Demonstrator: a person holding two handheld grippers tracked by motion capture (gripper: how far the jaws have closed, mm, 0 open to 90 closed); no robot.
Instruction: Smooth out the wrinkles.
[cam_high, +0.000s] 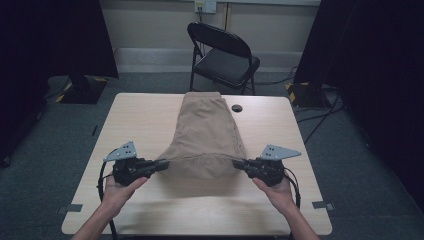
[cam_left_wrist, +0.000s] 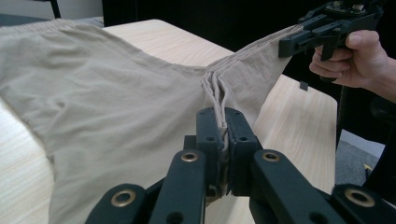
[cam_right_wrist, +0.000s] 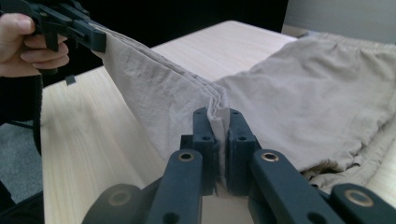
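A pair of folded tan shorts (cam_high: 207, 131) lies lengthwise on the light wooden table (cam_high: 145, 120), waistband at the far edge. My left gripper (cam_high: 164, 165) is shut on the near left corner of the hem, and my right gripper (cam_high: 236, 163) is shut on the near right corner. The near edge is lifted off the table and stretched taut between them. In the left gripper view the layered hem (cam_left_wrist: 219, 100) is pinched between the black jaws, with the other gripper (cam_left_wrist: 299, 39) far right. The right gripper view shows the shorts (cam_right_wrist: 308, 100) clamped the same way, the other gripper (cam_right_wrist: 95, 39) at upper left.
A black folding chair (cam_high: 224, 52) stands beyond the table's far edge. A dark round hole (cam_high: 236, 108) sits in the tabletop right of the waistband. Dark curtains and stand bases flank the table on both sides, with cables on the floor at the right.
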